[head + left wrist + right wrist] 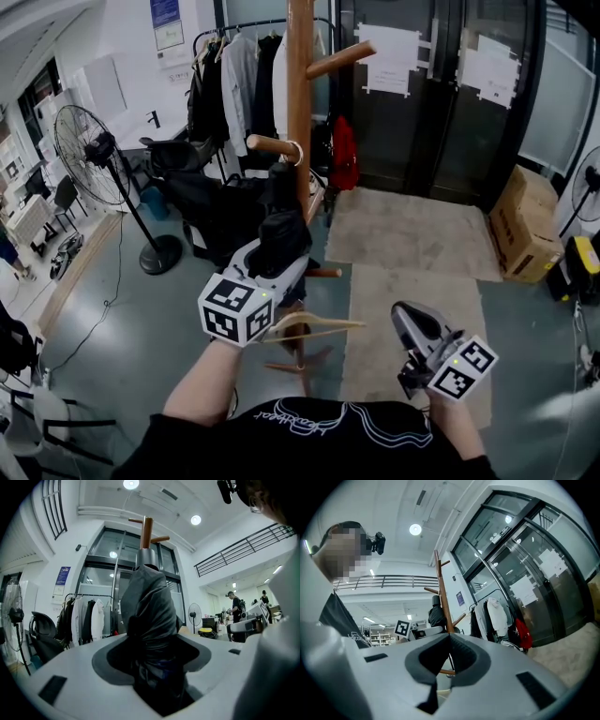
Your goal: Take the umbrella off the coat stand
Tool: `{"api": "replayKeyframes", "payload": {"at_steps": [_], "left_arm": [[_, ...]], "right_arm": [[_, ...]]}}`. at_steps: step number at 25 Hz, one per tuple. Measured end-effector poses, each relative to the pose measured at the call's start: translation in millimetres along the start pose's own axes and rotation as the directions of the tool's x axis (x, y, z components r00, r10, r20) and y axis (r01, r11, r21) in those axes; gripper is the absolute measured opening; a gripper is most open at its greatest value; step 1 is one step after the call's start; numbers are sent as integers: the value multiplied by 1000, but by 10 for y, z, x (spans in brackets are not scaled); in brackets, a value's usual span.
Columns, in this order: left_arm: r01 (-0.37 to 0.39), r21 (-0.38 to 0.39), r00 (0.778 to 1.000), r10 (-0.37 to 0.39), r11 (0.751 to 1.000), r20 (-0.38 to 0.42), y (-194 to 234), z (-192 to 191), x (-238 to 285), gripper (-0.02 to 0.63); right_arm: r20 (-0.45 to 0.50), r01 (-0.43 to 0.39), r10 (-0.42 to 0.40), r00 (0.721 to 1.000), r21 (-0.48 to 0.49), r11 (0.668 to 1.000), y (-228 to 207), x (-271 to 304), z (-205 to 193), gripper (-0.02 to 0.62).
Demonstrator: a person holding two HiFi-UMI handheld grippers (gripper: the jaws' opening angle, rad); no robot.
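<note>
Glossy cloth umbrella (150, 616), wooden coat stand (300, 56)

Grey floor (141, 319) w/ beige rugs (403, 234), fan (89, 150), clothes rack (239, 75) & dark glass doors (441, 122).

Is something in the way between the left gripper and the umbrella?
Nothing visible is in the way. The folded black umbrella already sits right between the jaws of the left gripper, close against the wooden coat stand.
</note>
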State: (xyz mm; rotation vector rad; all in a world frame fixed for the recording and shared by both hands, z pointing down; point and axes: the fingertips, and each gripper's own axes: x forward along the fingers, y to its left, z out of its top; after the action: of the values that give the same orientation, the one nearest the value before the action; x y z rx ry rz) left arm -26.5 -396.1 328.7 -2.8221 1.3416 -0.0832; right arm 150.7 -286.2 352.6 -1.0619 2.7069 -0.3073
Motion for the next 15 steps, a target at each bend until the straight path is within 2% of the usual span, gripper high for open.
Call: {"api": "replayKeyframes", "payload": {"at_steps": [15], "left_arm": [[43, -15, 999, -44, 999, -25, 22, -19, -78, 239]], "right_arm": [[-19, -1, 1, 1000, 28, 1000, -2, 179, -97, 3]]}}
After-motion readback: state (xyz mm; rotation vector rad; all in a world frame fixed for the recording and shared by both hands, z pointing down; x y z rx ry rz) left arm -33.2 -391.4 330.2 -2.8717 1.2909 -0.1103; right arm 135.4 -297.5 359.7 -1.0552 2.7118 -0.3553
